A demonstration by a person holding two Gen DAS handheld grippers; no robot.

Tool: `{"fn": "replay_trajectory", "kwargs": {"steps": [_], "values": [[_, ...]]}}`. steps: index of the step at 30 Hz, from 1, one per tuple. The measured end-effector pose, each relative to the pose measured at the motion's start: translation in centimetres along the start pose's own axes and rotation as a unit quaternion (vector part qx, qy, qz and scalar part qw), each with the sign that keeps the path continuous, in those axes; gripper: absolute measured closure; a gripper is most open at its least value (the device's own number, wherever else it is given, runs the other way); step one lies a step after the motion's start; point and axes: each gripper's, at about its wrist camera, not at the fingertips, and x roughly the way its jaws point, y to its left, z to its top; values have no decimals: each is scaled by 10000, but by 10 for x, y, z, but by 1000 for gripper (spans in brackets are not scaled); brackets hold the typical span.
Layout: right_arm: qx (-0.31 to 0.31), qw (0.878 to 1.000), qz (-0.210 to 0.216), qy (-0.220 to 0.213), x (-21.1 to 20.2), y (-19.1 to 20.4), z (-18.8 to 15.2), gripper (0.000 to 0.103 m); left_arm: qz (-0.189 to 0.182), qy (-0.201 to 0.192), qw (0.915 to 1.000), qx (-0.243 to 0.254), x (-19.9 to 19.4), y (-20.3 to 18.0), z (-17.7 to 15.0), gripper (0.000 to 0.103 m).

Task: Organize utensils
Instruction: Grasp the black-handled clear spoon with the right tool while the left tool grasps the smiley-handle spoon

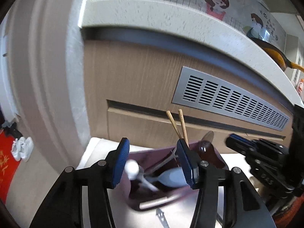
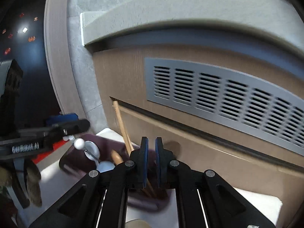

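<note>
A dark purple plastic utensil holder stands on a pale surface just in front of a wood-grain cabinet front with a grey slotted vent. The holder lies directly ahead of and below both grippers, near that surface's far edge.

A pair of light wooden chopsticks stands in the holder, their long axis nearly upright and leaning toward the cabinet. A white ball-ended utensil and a pale grey spoon lean inside it at lower slants.

The left gripper looks the nearer. Its blue-padded fingers are spread wide on either side of the holder's mouth. No pad can be seen pressing on anything, so it appears to hold nothing.

The right gripper hangs over the holder's other side, the chopsticks just left of it. Its blue pads stand almost together, with a narrow gap and nothing visible between them.
</note>
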Motion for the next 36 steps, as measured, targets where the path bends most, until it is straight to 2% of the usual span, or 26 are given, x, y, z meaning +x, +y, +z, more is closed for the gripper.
{"fn": "replay_trajectory", "kwargs": {"steps": [2,5,8,12,17,22,27,29,32,36], "values": [[8,10000,37,31,-20,-2,-8,90,284,-62,9996,-31,-20,-1,-11,49],[47,9994,192,270,-41,-5,-27,85,413,-10,9990,-144,-38,-1,-33,49],[-100,9962,383,773,-49,0,-55,85,479,256,9982,-253,-46,-2,-64,49],[-413,9905,271,1286,-56,11,-99,85,473,754,9952,-406,-46,-5,-106,49],[-103,9824,444,1809,-65,9,-146,85,528,971,9923,-560,-53,-6,-139,49],[-43,9765,112,2154,-49,10,-164,85,546,1239,9888,-634,-52,-6,-160,49],[-85,9763,-139,2157,-36,13,-163,86,601,1422,9863,-578,-48,-5,-166,49],[-103,9777,-171,2092,-38,14,-161,91,594,1485,9854,-584,-45,-6,-165,49],[8,9822,-27,1877,-47,13,-155,92,496,1582,9844,-590,-34,-10,-164,49],[181,9865,43,1630,-60,9,-152,92,433,1715,9840,-216,-15,-32,-160,50]]}}
